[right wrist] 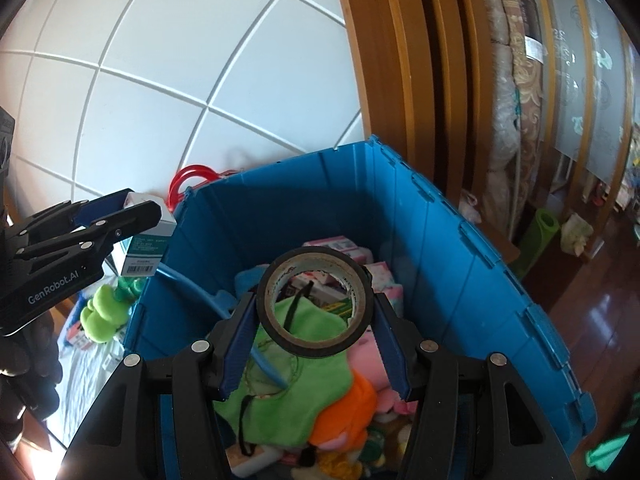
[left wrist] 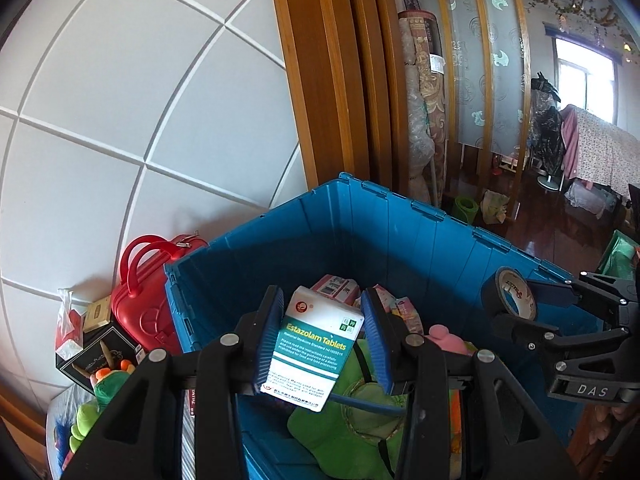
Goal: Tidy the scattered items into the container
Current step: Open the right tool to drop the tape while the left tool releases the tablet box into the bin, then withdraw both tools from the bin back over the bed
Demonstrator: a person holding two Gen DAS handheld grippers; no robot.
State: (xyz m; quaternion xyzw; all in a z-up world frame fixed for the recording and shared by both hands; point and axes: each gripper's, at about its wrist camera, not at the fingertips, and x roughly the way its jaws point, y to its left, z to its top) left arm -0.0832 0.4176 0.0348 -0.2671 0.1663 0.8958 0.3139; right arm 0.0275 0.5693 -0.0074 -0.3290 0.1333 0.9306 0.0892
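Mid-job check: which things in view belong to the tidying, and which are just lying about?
Job:
- tablet box, in left hand-held gripper
- tape roll, in right hand-held gripper
- blue crate

Lying about:
- red case
- rolled rugs

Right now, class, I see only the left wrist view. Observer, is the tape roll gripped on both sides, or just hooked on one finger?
Observer: Gripped on both sides. In the right wrist view, both pads press the tape roll on opposite sides of its rim, with its hole facing the camera above the bin.
Operator: What's on the side of my box that I can't see?
Observer: The box in the left gripper has a barcode on its lower end.
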